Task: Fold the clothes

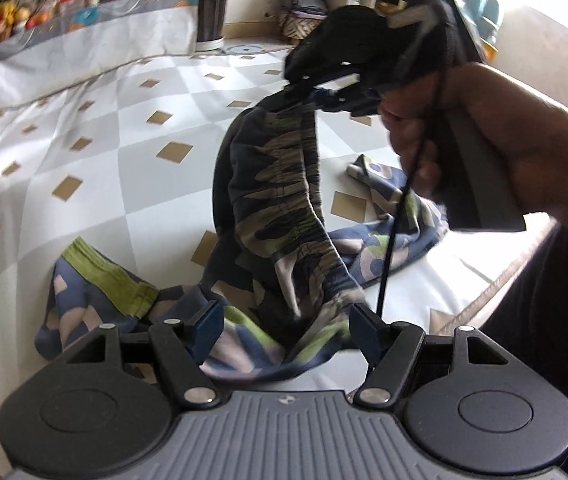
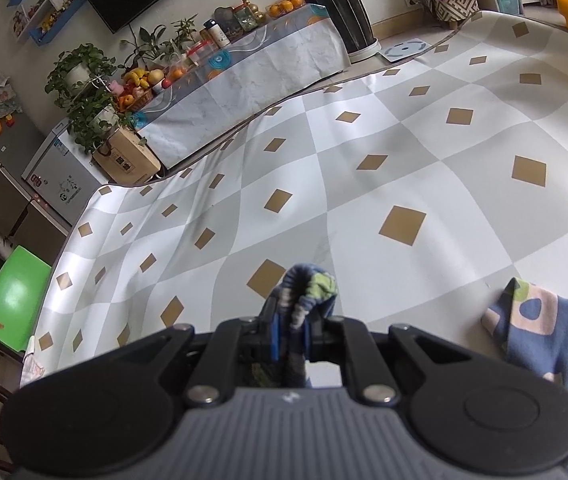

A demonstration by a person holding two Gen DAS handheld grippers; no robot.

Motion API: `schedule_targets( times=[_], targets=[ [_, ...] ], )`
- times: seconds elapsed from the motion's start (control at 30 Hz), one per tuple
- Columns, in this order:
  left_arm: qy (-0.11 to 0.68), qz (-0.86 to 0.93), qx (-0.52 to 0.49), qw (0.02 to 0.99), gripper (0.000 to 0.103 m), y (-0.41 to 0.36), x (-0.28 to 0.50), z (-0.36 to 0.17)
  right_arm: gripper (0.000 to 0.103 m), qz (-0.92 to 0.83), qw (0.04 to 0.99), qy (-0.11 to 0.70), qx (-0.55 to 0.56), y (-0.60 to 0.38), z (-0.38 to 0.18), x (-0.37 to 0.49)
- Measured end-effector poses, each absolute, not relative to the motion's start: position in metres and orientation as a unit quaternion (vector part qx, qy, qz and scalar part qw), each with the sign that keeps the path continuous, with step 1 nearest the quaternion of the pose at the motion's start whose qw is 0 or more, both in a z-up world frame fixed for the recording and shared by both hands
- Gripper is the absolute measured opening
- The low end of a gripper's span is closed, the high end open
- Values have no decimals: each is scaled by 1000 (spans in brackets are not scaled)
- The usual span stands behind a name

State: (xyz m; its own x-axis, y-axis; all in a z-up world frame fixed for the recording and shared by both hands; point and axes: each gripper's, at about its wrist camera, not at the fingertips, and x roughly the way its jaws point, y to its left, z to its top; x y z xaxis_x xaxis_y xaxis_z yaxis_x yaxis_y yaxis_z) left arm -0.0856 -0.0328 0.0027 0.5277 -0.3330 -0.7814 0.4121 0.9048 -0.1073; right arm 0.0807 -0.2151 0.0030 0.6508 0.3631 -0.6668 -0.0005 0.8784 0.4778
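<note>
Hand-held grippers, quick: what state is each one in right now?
Left hand-held gripper: open, jaws spread on either side of the patterned shorts, gripping nothing.
Right hand-held gripper: shut on the shorts' waistband, lifting it off the checked cloth.

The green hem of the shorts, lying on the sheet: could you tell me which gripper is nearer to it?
Left. The left gripper sits open just beside the green hem; the right gripper is raised above, shut on the waistband.

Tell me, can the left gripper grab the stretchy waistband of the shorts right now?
Probably yes. The left gripper is open, and the waistband hangs down between its fingers from the right gripper, with nothing blocking it.
</note>
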Motion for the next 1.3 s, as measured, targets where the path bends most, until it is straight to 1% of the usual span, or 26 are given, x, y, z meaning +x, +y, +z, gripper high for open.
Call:
schedule_targets(
  times=[0.13, 0.17, 0.23, 0.3, 0.33, 0.4, 0.6, 0.77, 1.0, 1.1, 1.17, 1.23, 1.27, 1.3],
  targets=[
    [437, -218, 119, 864, 68, -49, -93, -6, 11, 115, 882, 408, 208, -213, 4, 80],
    [437, -215, 138, 863, 68, -53, -94, -9, 13, 117, 882, 411, 199, -213, 5, 80],
    [439, -207, 168, 858, 68, -60, -95, -18, 14, 113, 882, 420, 183, -215, 4, 80],
    [441, -205, 192, 853, 68, -65, -97, -26, 20, 93, 879, 433, 180, -222, 1, 80],
    [439, -206, 201, 851, 68, -68, -98, -28, 21, 83, 876, 438, 181, -226, -1, 79],
    [433, -213, 223, 847, 68, -76, -101, -34, 29, 65, 868, 448, 203, -240, -5, 78],
    [401, -223, 314, 831, 68, -100, -112, -50, 33, 30, 849, 454, 270, -271, -14, 72],
    [399, -224, 333, 824, 68, -105, -110, -59, 33, 35, 848, 453, 272, -270, -15, 71],
    [400, -226, 348, 817, 67, -110, -106, -69, 37, 38, 847, 456, 271, -268, -14, 74],
    [401, -234, 358, 810, 55, -114, -104, -75, 38, 38, 846, 456, 273, -268, -14, 75],
    [398, -231, 354, 814, 49, -114, -102, -76, 39, 39, 846, 458, 270, -267, -14, 76],
    [405, -229, 341, 817, 34, -112, -99, -75, 40, 38, 847, 459, 267, -266, -14, 76],
    [407, -228, 336, 818, 30, -111, -98, -74, 40, 38, 847, 459, 266, -266, -15, 77],
    [407, -228, 332, 820, 19, -110, -98, -73, 40, 38, 847, 459, 266, -266, -15, 77]
  ],
)
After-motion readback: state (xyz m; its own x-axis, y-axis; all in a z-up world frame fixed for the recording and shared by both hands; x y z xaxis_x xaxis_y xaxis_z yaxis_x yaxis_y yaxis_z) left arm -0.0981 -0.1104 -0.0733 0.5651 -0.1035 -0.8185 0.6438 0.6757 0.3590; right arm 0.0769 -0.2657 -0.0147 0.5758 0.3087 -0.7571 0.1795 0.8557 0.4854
